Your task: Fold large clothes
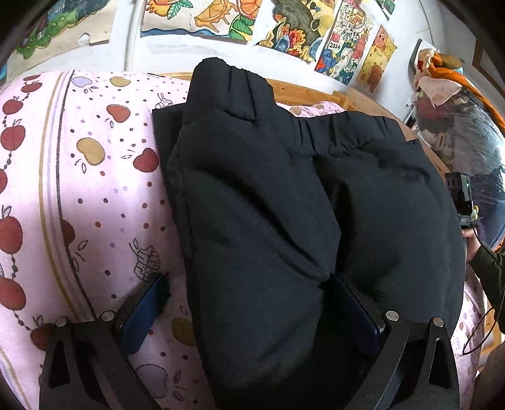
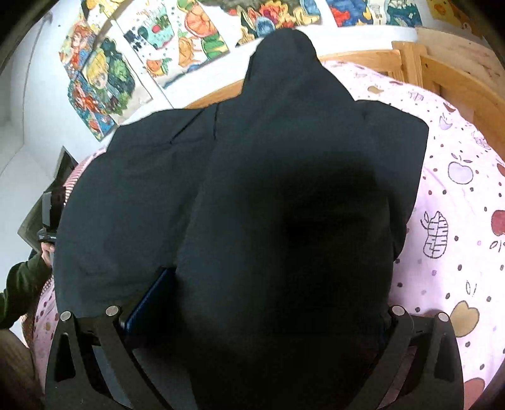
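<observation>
A black padded jacket (image 1: 284, 195) lies on a pink bed sheet with apple prints (image 1: 79, 189). Its two sides are folded over the middle in thick puffy lobes. My left gripper (image 1: 249, 290) is open, its jaws wide apart around the near end of the left lobe; the left finger (image 1: 142, 312) rests on the sheet, the right finger (image 1: 356, 309) in the crease between the lobes. In the right wrist view the jacket (image 2: 268, 205) fills the frame. My right gripper (image 2: 271, 293) is open around its right lobe; only the left finger (image 2: 151, 299) shows, the right one is hidden by fabric.
A wooden bed frame (image 2: 442, 69) runs along the far edge. Colourful drawings (image 1: 284, 28) hang on the white wall behind. A pile of bagged clothes (image 1: 457, 132) stands at the right. The other gripper's device and hand show at the right edge (image 1: 464, 202).
</observation>
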Tool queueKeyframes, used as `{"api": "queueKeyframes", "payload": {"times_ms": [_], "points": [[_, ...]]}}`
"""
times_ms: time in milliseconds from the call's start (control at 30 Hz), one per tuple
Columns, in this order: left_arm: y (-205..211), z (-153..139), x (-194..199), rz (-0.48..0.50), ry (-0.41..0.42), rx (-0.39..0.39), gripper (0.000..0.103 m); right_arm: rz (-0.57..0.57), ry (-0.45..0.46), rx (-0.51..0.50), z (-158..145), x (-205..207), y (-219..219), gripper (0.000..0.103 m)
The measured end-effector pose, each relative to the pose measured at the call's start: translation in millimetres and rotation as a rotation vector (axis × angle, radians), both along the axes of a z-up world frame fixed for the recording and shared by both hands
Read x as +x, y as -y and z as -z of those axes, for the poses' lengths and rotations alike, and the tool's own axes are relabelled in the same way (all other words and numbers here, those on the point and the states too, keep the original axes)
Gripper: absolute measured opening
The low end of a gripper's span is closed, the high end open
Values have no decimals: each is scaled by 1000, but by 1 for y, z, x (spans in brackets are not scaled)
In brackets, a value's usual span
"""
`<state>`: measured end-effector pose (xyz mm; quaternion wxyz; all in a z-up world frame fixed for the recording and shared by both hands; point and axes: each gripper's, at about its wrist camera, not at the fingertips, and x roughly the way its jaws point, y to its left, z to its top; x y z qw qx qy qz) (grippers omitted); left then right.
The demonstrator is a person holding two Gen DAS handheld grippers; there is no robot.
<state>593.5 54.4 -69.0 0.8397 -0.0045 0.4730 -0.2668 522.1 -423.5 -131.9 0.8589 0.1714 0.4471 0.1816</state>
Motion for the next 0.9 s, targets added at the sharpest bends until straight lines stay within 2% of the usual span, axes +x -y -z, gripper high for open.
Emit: {"api": "queueKeyframes", "payload": {"times_ms": [233,400,533,633,700,800,900], "points": [[1,1,1,-5,-31,13,103,18,-24,17,4,4,-6,102],[3,1,4,-6,-84,23,103,41,-54,33,5,4,-9,102],[13,0,1,-13,-90,62,102,60,-63,35,6,-3,-7,102],[19,-4,-5,-6,-72,91,92,75,-68,29,3,-7,-8,100],[23,-6,-10,-8,-74,99,80,86,-69,29,1,-10,-9,95],[25,-9,-13,-24,-96,84,65,100,-60,33,-4,-15,-9,83],[20,-10,-15,-69,-119,52,56,124,-58,49,-8,-21,-11,67]]}}
